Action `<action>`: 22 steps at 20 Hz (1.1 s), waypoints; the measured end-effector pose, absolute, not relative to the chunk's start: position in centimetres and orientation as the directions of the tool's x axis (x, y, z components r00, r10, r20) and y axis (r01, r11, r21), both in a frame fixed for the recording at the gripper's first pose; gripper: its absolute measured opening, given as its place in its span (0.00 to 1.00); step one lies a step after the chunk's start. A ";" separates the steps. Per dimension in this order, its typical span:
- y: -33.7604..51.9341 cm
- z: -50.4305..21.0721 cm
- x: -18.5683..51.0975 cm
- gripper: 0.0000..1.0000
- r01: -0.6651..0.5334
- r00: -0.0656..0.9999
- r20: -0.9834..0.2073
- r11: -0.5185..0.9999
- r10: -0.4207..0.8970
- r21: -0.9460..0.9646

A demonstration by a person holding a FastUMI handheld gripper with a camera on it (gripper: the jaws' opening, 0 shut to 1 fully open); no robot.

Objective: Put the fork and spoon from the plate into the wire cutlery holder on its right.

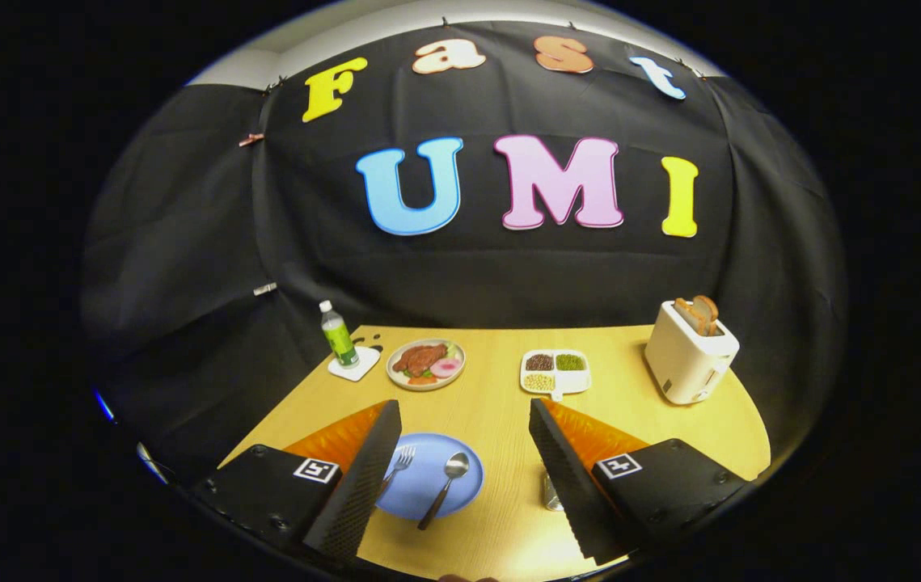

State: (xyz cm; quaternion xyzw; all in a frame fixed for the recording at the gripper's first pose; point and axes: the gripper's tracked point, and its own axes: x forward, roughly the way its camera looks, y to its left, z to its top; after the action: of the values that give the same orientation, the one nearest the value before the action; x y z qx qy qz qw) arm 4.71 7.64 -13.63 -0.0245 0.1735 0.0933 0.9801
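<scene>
A blue plate (428, 485) lies on the wooden table between my fingers, partly covered by the left finger. A silver spoon (447, 483) rests on it, bowl away from me, handle reaching over the near rim. A silver fork (401, 462) lies beside the spoon, mostly hidden behind the left finger. To the right of the plate a small part of the metal wire cutlery holder (552, 493) peeks out from behind the right finger. My gripper (464, 420) is open wide, held above the table with nothing between its fingers.
Beyond the fingers sit a plate of food (426, 364), a green bottle (338, 335) on a white coaster, a divided white dish of grains (555, 371), and a white toaster (690, 352) with bread at the far right. The table (492, 412) ends at black cloth.
</scene>
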 end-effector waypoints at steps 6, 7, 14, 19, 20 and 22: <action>10.2 -25.2 5.2 0.99 -0.261 0.783 -0.594 0.964 0.185 -0.044; 10.2 -27.0 5.3 0.99 -0.263 0.761 -0.625 0.963 0.173 -0.055; 10.8 -36.0 5.9 1.00 -0.274 0.612 -0.780 0.960 0.128 -0.057; 10.9 -39.8 5.7 0.93 -0.218 0.512 -0.855 0.975 0.084 -0.034; 10.8 -40.1 5.8 0.85 -0.208 0.507 -0.859 0.977 0.072 -0.041; 10.9 -40.5 5.6 0.71 -0.205 0.495 -0.867 0.978 0.063 -0.046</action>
State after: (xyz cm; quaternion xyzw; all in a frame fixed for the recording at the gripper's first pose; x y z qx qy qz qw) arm 5.64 10.86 -40.45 -0.0715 0.4967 0.0775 0.8615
